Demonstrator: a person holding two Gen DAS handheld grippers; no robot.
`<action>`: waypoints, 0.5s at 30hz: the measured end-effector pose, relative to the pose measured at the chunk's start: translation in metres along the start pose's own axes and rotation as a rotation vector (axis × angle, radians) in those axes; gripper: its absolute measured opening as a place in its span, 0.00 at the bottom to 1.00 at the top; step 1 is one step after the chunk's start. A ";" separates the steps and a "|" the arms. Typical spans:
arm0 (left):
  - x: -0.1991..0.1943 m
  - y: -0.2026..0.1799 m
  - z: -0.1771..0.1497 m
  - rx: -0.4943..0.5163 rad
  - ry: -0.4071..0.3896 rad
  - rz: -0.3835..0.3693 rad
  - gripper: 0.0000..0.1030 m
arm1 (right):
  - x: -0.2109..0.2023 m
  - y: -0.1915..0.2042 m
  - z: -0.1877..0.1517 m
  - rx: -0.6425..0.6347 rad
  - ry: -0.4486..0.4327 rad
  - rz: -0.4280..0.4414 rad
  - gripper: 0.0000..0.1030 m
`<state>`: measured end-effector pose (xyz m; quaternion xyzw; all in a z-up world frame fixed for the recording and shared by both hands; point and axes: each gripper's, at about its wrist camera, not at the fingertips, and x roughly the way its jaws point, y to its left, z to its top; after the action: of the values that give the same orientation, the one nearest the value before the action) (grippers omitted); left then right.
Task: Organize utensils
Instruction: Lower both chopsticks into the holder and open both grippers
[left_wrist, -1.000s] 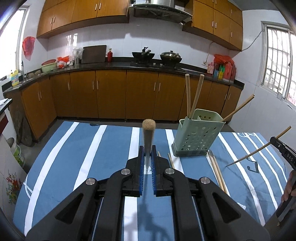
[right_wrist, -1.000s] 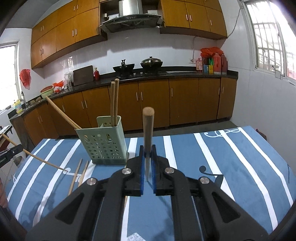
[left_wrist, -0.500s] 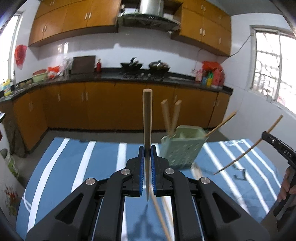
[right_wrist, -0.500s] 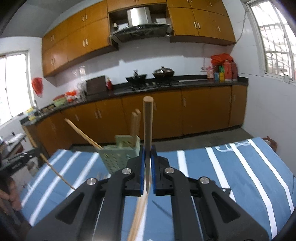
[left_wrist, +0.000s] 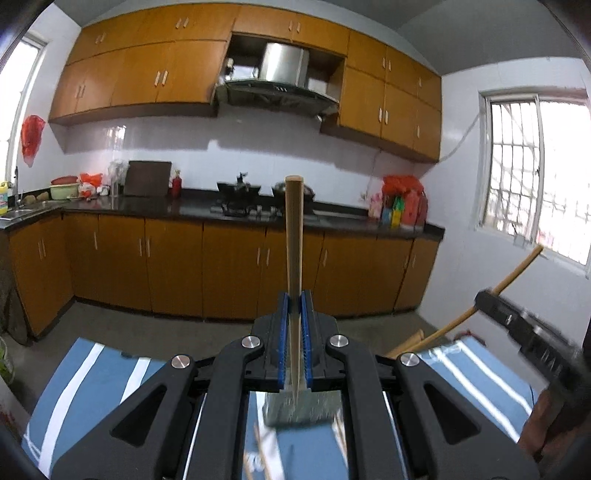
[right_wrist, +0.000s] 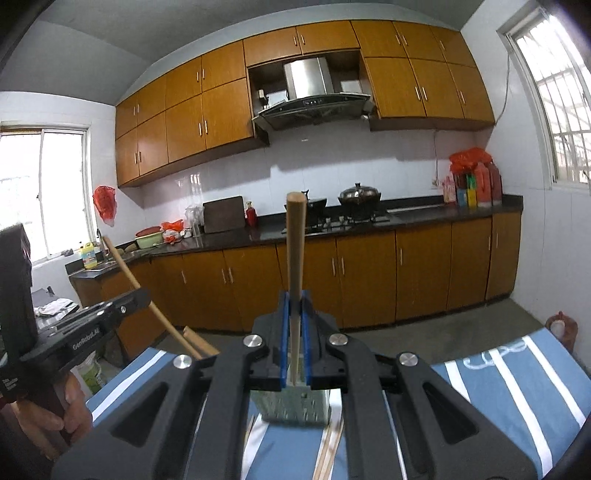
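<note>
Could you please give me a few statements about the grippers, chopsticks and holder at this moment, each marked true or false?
1. The left gripper is shut on a chopstick that stands upright. True.
2. The right gripper is open and holds nothing. False: it is shut on its own chopstick.
3. The green utensil holder shows just below the right gripper's fingertips. True.
4. No chopsticks remain on the striped tablecloth. False: loose chopsticks lie on it beside the holder.
5. The range hood hangs below the countertop. False: it is mounted among the upper cabinets.
</note>
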<state>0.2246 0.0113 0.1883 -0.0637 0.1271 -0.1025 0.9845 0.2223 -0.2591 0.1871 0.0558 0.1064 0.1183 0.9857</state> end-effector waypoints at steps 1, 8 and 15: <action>0.005 0.000 0.001 -0.005 -0.008 0.003 0.07 | 0.006 0.000 0.002 -0.001 -0.001 -0.001 0.07; 0.043 0.002 -0.008 -0.048 -0.018 0.029 0.07 | 0.058 -0.005 -0.001 0.001 0.050 -0.019 0.07; 0.064 0.003 -0.026 -0.057 0.026 0.024 0.07 | 0.094 -0.011 -0.019 0.024 0.140 -0.012 0.07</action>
<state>0.2786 -0.0023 0.1483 -0.0888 0.1434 -0.0877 0.9818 0.3097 -0.2453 0.1485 0.0585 0.1766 0.1147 0.9758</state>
